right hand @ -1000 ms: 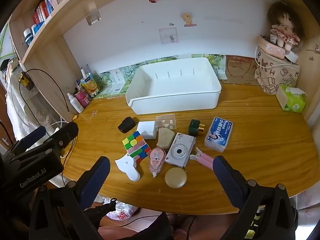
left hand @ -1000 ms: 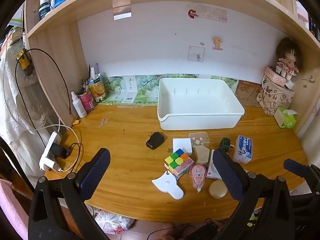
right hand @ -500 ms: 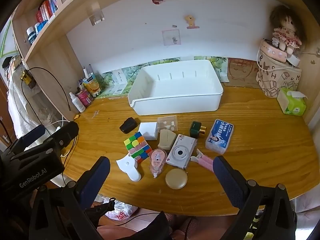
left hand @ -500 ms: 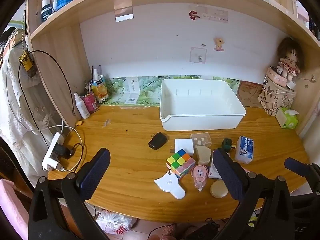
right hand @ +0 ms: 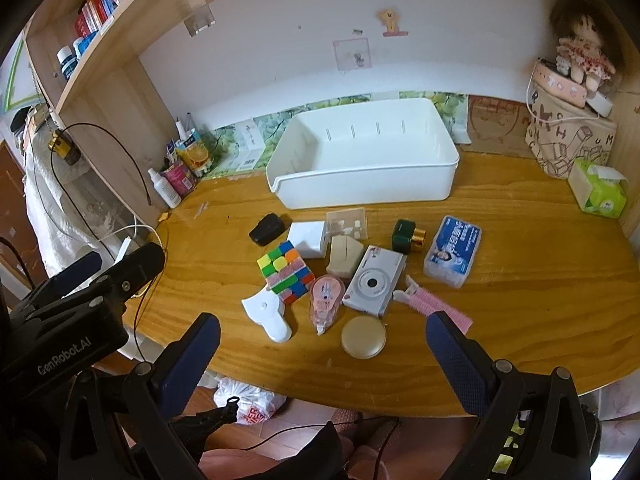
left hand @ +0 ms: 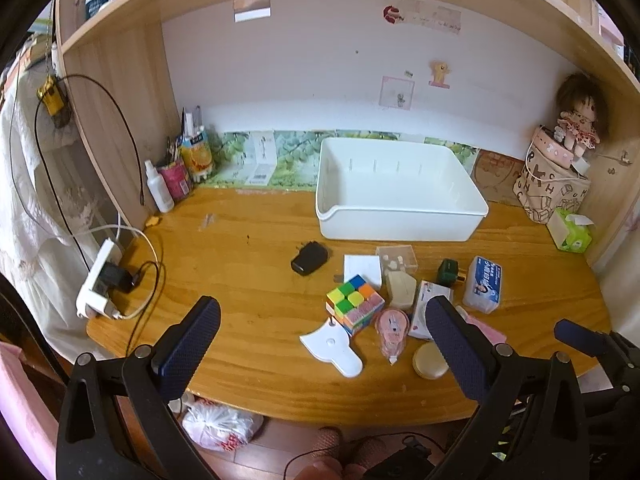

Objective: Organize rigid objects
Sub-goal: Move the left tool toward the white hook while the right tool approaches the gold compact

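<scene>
Both claws are hanging wide open and empty over the near edge of the desk [right hand: 520, 240]: your left claw [left hand: 320, 344] is sitting off the near-left part, your right claw [right hand: 322, 354] off the near-middle, with nothing between the fingers of either.

You are looking across a cluster of small things lying near the middle of the desk, toward its near edge. A white bin [right hand: 364, 168] is standing at the far edge against the wall, nothing showing inside it. Just in front of its near wall a clear plastic case [right hand: 347, 224] and a white box [right hand: 307, 238] are lying side by side, with a black charger [right hand: 267, 229] to their left. A colour cube [right hand: 286, 266] is sitting near the white box, touching a pink tape dispenser [right hand: 326, 296] on its right. A white camera [right hand: 374, 280] is lying flat, lens up, beside the dispenser, a beige case [right hand: 343, 256] just behind it. A round beige compact [right hand: 363, 337] and a white fan-shaped piece [right hand: 267, 312] are resting closest to the near edge. A pink clip [right hand: 430, 306] is lying right of the camera, a green bottle [right hand: 406, 236] and a blue-labelled pack [right hand: 453, 251] behind it.

At the far-right corner a doll [right hand: 582, 40] is sitting on a printed box [right hand: 568, 140].
</scene>
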